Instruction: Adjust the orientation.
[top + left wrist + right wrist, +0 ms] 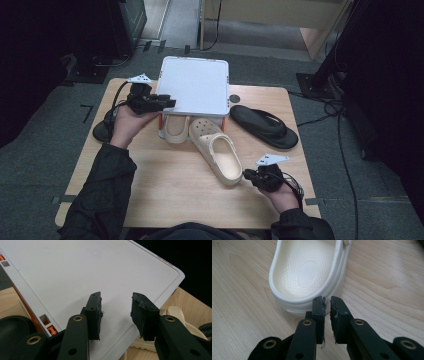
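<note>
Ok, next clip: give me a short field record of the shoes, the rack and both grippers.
surface: wooden table
rack: white shoe rack at the far edge, flat top bare
under rack: one cream clog, heel sticking out
in hand: second cream clog angled on the table, toe toward the rack
other shoes: black flip-flop right of the rack; another black shoe at the left edge
left gripper: jaws apart, nothing between them, over the rack top
right gripper: jaws nearly together, at the clog's heel rim, no grip on it
</note>
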### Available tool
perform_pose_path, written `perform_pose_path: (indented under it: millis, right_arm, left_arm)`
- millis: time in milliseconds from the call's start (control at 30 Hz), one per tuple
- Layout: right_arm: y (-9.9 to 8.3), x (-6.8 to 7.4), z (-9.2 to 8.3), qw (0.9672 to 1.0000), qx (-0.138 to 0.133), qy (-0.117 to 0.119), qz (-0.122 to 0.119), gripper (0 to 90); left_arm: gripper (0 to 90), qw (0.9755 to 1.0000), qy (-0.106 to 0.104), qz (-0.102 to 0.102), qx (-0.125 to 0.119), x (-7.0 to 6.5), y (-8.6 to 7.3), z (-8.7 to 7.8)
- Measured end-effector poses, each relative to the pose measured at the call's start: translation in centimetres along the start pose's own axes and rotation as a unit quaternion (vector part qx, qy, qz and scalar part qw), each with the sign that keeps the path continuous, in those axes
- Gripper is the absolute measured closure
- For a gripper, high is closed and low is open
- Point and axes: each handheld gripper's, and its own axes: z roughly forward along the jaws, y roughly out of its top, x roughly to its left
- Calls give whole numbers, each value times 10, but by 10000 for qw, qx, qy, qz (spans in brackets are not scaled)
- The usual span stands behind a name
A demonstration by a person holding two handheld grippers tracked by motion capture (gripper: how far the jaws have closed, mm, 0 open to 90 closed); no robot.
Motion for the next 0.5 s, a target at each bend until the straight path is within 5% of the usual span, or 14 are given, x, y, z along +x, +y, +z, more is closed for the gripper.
perform_pose_path:
  millis: [300,500]
  right_arm:
    - [-3,8,-2,9996,12,271,-73,816]
    - [-4,16,2,9989,68,411,-211,734]
  left_arm:
    - [604,10000,6,1,-8,0,0,0]
    - [606,10000,10,3,-19,0,0,0]
